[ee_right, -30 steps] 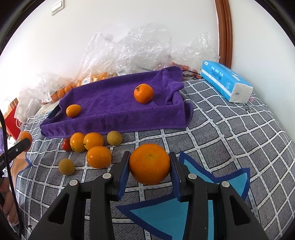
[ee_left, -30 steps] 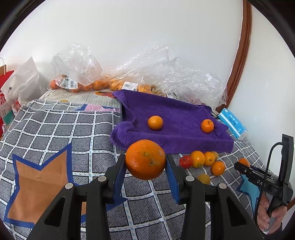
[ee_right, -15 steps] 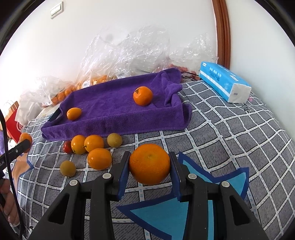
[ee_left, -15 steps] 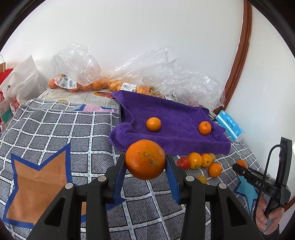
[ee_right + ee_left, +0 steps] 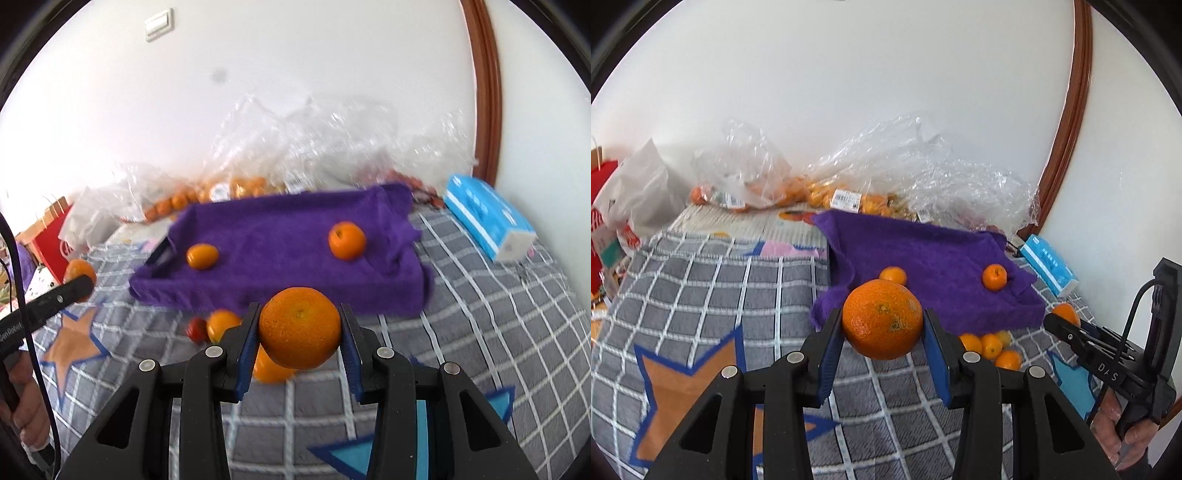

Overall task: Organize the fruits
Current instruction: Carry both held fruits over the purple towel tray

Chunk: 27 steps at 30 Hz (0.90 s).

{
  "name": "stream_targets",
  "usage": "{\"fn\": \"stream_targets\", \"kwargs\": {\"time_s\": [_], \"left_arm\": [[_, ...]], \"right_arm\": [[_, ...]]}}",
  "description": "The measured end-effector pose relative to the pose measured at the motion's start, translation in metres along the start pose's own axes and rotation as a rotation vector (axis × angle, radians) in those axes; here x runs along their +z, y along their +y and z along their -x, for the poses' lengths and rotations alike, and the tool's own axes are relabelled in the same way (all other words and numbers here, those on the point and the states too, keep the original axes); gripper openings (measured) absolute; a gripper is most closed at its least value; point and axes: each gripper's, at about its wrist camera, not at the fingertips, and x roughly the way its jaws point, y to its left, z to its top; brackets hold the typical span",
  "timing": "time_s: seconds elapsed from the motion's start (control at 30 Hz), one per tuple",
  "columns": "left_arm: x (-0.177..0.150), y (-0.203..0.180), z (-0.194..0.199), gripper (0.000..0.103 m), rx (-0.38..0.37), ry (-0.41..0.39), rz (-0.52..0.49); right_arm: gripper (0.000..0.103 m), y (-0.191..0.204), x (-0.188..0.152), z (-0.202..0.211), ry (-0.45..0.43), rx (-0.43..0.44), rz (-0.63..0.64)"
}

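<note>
Two oranges in the air: the left gripper (image 5: 882, 334) is clamped on a large orange (image 5: 882, 318), its blue pads pressed to either side of the fruit, while the right gripper (image 5: 299, 338) pinches a second big orange (image 5: 300, 328) the same way. Both fruits hang clear of the checked blanket (image 5: 738, 295) below the fingers. Beyond the fingertips of each gripper lies the purple towel (image 5: 280, 236) draped over a shallow tray, which looks to be where the fruit is being gathered. Only two small oranges sit on it so far, one toward the left (image 5: 201, 256) and one toward the right (image 5: 346, 240), well apart from each other. Just ahead of the right gripper's fingers and partly hidden behind them, a loose cluster of small oranges (image 5: 221, 325) and one small red fruit (image 5: 196, 329) waits on the blanket, short of the towel's near edge. Judged from this, the sorting is at an early stage: two pieces placed, two in hand, and a handful left on the blanket (the clear bags (image 5: 871, 177) against the wall past the towel also hold fruit, though whether they count is unclear).
</note>
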Motion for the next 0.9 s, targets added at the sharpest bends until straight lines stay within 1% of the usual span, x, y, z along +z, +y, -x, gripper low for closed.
{"fn": "stream_targets", "kwargs": {"time_s": [0.2,0.33,0.47,0.53,0.63,0.73,0.9], "left_arm": [[0.03,-0.006,-0.009,0.04,0.008,-0.022,-0.011],[0.047,-0.006,-0.029,0.04,0.014,-0.019,-0.002],[0.063,-0.005,-0.049,0.04,0.02,-0.023,0.014],[0.065,-0.004,-0.057,0.04,0.023,-0.03,0.019],[0.059,0.0,-0.07,0.04,0.025,-0.029,0.028],[0.054,0.004,-0.079,0.04,0.037,-0.017,0.025],[0.049,0.013,-0.088,0.04,0.002,0.004,0.061]], "right_arm": [[0.04,0.012,0.027,-0.005,-0.043,0.023,0.036],[0.04,0.011,0.039,-0.015,-0.063,0.013,0.055],[0.041,0.003,0.05,-0.029,-0.071,0.005,0.041],[0.041,-0.002,0.057,-0.036,-0.076,0.006,0.023],[0.041,-0.009,0.064,-0.053,-0.082,-0.006,-0.003],[0.041,-0.013,0.061,-0.068,-0.067,-0.024,-0.016],[0.041,-0.024,0.054,-0.082,-0.051,-0.024,-0.054]]}}
